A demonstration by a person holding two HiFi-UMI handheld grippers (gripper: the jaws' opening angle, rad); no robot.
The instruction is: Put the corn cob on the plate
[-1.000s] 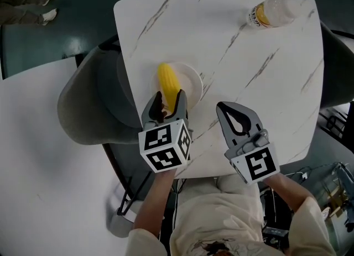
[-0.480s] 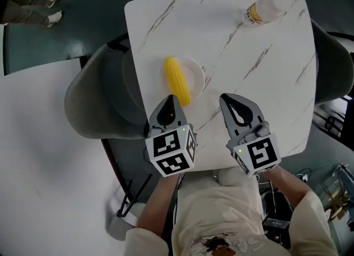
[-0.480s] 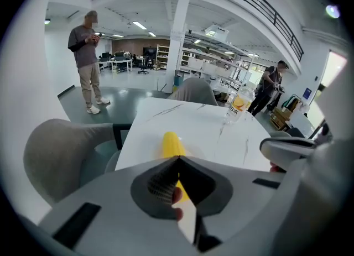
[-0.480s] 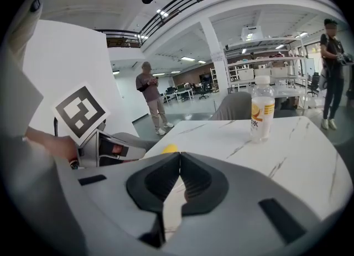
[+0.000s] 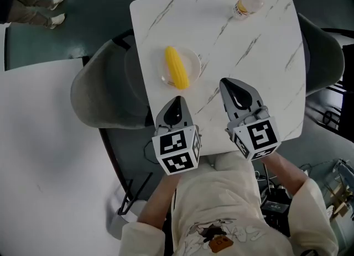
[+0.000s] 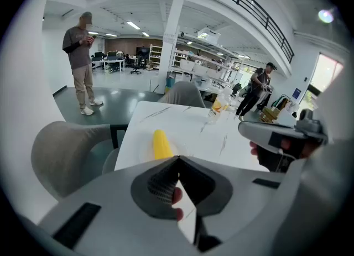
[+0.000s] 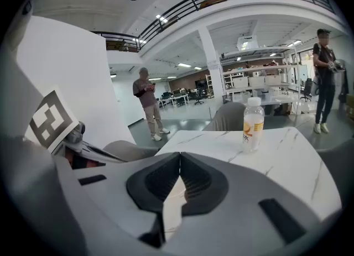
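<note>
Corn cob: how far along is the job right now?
Done: the yellow corn cob lies on the small pale round plate. In hand: nothing; the left gripper and right gripper are both shut, empty and apart from the plate. Left: nothing that shows.

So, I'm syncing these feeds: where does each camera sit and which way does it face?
Head view: on the person's head, facing steeply down at table, corn cob on plate, bottle; shows left gripper, right gripper, shirt.
Left gripper view: on that gripper, facing along its shut jaws to the corn cob; right gripper shows at right.
Right gripper view: on that gripper, facing along its shut jaws to the bottle; left gripper shows at left.
Shared: all three show table and bottle.
</note>
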